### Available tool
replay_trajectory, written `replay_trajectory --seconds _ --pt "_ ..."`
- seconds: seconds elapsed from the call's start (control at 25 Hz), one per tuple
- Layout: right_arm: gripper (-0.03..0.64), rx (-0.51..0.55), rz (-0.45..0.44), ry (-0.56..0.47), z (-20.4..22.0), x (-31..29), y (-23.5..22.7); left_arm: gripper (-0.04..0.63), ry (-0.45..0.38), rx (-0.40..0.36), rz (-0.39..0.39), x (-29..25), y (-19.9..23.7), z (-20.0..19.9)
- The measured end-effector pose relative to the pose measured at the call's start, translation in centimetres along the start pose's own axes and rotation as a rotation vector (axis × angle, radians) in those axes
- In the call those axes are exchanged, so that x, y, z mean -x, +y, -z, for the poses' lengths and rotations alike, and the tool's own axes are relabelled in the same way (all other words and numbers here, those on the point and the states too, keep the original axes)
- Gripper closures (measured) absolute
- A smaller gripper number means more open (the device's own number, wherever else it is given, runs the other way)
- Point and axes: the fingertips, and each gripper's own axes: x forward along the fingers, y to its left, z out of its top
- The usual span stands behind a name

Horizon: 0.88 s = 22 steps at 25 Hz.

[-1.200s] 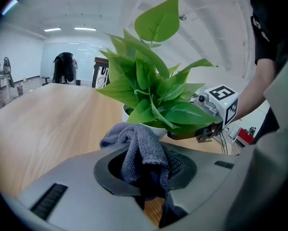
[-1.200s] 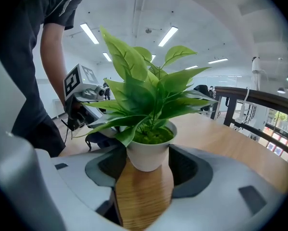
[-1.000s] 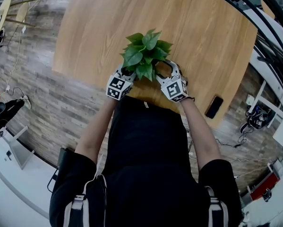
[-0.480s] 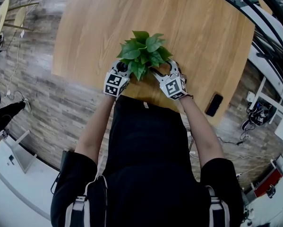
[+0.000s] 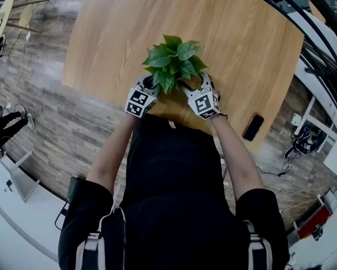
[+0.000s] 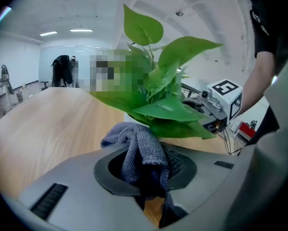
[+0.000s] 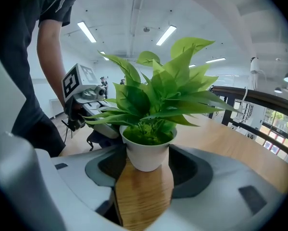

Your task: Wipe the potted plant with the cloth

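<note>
— What do we have nearest us?
— Our own black top (image 5: 174,179) and our forearms (image 5: 109,156), reaching forward over the near edge of the desk (image 5: 241,44). Each arm ends in its tongs, with the marker cubes (image 5: 139,103) facing up.
— And the left tongs (image 5: 148,84)?
— Clenched on the cloth (image 6: 138,150). We see a grey-blue, knitted-looking bunch pinched between the jaws. Its free end bulges up and forward out of them, and a darker tail hangs below.
— Where does that cloth sit against the plant?
— Just under the lowest leaves, on the plant's left side. In the left gripper view the top of the bunch comes right up to a broad leaf, but we cannot tell whether it truly touches.
— The right tongs (image 5: 195,84)?
— Grasping the potted plant (image 5: 171,61). In the right gripper view we see its white pot (image 7: 146,154) upright between the two jaws, out at their tips. Its wall appears to meet the dark pads on both sides, and its base is on the wood.
— So where is the plant?
— On the desk, near the edge closest to us, between the two tongs. Its green leaves spread over both sets of jaws.
— Anything farther out?
— The pale wood top runs on well beyond the plant. Off to our right, near the desk's corner, lies a dark phone (image 5: 253,127). Round the desk we see a grey plank floor (image 5: 50,111).
</note>
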Motion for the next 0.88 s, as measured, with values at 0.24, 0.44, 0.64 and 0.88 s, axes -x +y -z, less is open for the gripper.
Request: replay_trajectory --seconds 0.24,0.44,0.64,0.88 --pt "0.36 0.008 -0.001 0.015 0.2 0.0 0.5 0.48 0.008 -0.014 0.042 0.4 -0.6 0.7" --pt "0.36 -0.046 0.072 0.04 0.1 -0.2 1.0 0.48 0.04 -0.107 0.057 0.6 -0.2 0.6" --pt "0.36 -0.081 0.069 0.059 0.0 0.2 3.9 0.48 0.048 -0.075 0.075 1.6 1.1 0.8" --pt "0.36 -0.133 0.16 0.054 0.2 0.4 4.2 0.48 0.049 -0.082 0.096 2.1 3.0 0.8"
